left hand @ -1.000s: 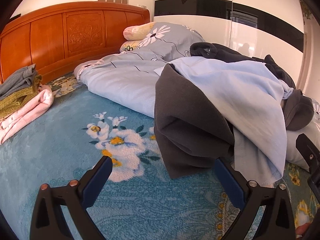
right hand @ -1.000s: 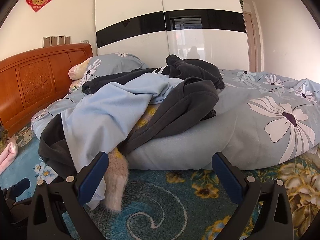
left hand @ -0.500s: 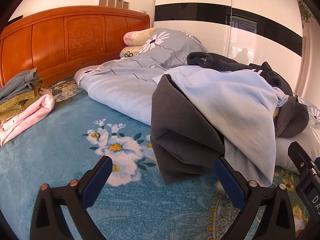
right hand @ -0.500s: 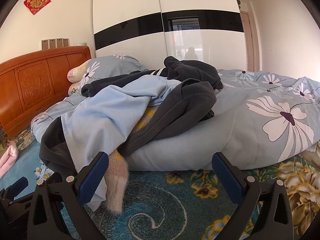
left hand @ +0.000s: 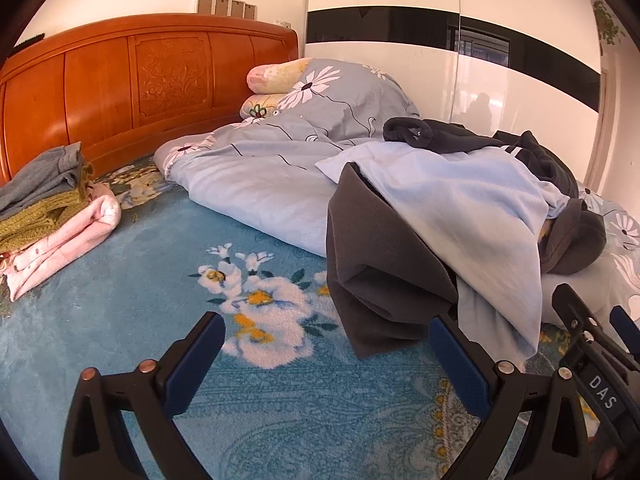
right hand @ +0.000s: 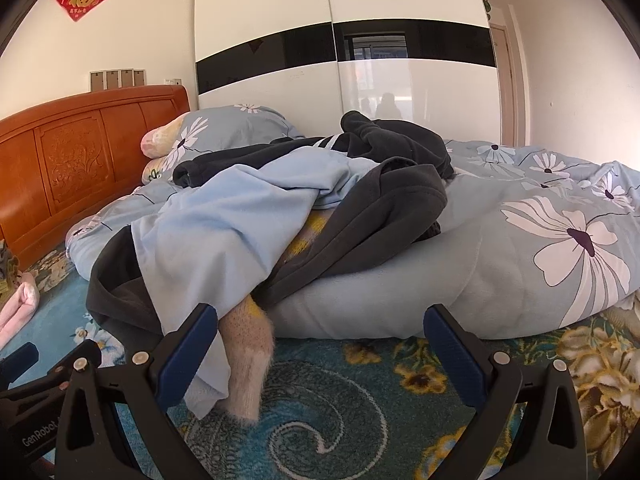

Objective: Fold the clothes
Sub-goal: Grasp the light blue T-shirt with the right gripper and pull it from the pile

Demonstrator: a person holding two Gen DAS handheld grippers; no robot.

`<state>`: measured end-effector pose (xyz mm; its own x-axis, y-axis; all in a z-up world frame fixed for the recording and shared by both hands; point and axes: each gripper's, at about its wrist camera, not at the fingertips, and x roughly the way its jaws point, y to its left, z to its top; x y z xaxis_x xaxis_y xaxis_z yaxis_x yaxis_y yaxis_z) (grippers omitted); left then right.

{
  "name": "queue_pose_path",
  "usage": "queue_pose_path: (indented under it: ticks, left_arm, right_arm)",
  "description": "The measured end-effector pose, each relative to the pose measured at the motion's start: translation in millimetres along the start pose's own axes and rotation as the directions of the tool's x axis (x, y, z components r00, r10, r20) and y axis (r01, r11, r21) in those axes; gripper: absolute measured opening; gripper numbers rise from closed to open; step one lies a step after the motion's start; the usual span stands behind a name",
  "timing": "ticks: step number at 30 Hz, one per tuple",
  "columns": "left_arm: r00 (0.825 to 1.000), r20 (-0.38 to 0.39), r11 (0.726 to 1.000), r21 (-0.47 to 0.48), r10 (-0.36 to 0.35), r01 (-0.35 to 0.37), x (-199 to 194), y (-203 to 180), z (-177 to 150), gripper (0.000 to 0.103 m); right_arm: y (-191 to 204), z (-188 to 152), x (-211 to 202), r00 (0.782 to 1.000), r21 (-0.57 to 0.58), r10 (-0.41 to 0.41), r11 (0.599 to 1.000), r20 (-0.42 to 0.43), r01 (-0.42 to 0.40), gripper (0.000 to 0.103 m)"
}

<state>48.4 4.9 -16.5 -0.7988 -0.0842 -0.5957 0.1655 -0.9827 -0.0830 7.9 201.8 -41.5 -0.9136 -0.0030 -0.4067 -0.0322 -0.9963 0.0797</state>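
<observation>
- A heap of unfolded clothes (right hand: 280,216) lay on the rumpled flowered duvet (right hand: 540,240), spilling over its near edge onto the blue flowered bed cover (left hand: 160,272).
- On top was a light blue garment (left hand: 472,208); its lower hem hung down to the cover and hid much of what lay under it.
- A dark grey garment (left hand: 380,272) drooped beside it, folded on itself, so its shape was hard to read.
- A black piece with white stripes (right hand: 400,136) sat at the back of the heap, mostly buried.
- A fuzzy pinkish-cream sleeve or leg with yellow patches (right hand: 248,360) poked out from under the blue one; the rest of it was covered.
- The left gripper (left hand: 326,356) hovered low over the bed cover, its blue-padded fingers spread wide, nothing between them; the grey garment's edge lay just ahead of its right finger.
- The right gripper (right hand: 320,344) was likewise spread and empty, its left finger just in front of the blue hem and fuzzy piece; whether it touched them could not be told.
- A folded stack (left hand: 48,216) of grey, olive and pink clothes sat by the wooden headboard (left hand: 140,80), cut off at the frame edge in the left wrist view.
- Pillows (left hand: 276,80) were partly under the duvet.
- The glossy wardrobe (right hand: 360,80) showed only a dim reflected figure.
</observation>
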Motion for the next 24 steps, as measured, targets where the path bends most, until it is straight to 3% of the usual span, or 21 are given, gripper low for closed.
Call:
queue_pose_path:
  ticks: [6,10,12,16,18,19,20,24]
  left_arm:
    - [0.999,-0.042,1.0,0.015,-0.015,0.016,-29.6,18.2,10.6,0.103]
    - [0.999,-0.033,1.0,-0.009,-0.026,0.026,-46.0,28.8,13.1,0.103]
    - [0.998,-0.047,0.998,-0.043,-0.047,0.045,-50.7,34.0,13.4,0.103]
    - [0.997,-0.048,0.996,-0.073,-0.054,0.051,-67.5,43.8,14.6,0.103]
    - [0.998,-0.042,0.996,-0.076,-0.053,0.05,-76.8,48.9,15.6,0.103]
    - [0.998,-0.037,0.996,-0.074,-0.052,0.049,-81.4,51.7,16.3,0.103]
    - [0.998,-0.032,0.996,-0.075,-0.047,0.045,-85.8,55.0,17.1,0.103]
    - [0.999,-0.013,0.993,-0.108,-0.042,0.04,-103.4,66.6,21.5,0.103]
  right_arm:
    - [10.8,6.0,-7.5,0.999,-0.037,0.029,0.999,0.036,-0.028,0.103]
    - [34.3,6.6,-3.3,0.992,-0.1,0.127,0.987,-0.019,-0.128,0.099]
    - [48.4,8.5,4.6,0.981,-0.112,0.184,0.975,-0.067,-0.19,0.091]
    - [64.4,13.4,36.6,0.966,-0.084,0.167,0.979,-0.195,-0.186,0.049]
    - [65.5,14.1,53.8,0.951,-0.068,0.151,0.982,-0.268,-0.175,0.041]
    - [59.1,17.3,57.5,0.938,-0.024,0.176,0.981,-0.298,-0.192,0.028]
    - [49.8,21.7,59.2,0.921,0.036,0.217,0.976,-0.323,-0.217,0.023]
    - [31.2,64.8,36.5,0.913,0.1,0.311,0.95,-0.263,-0.295,0.019]
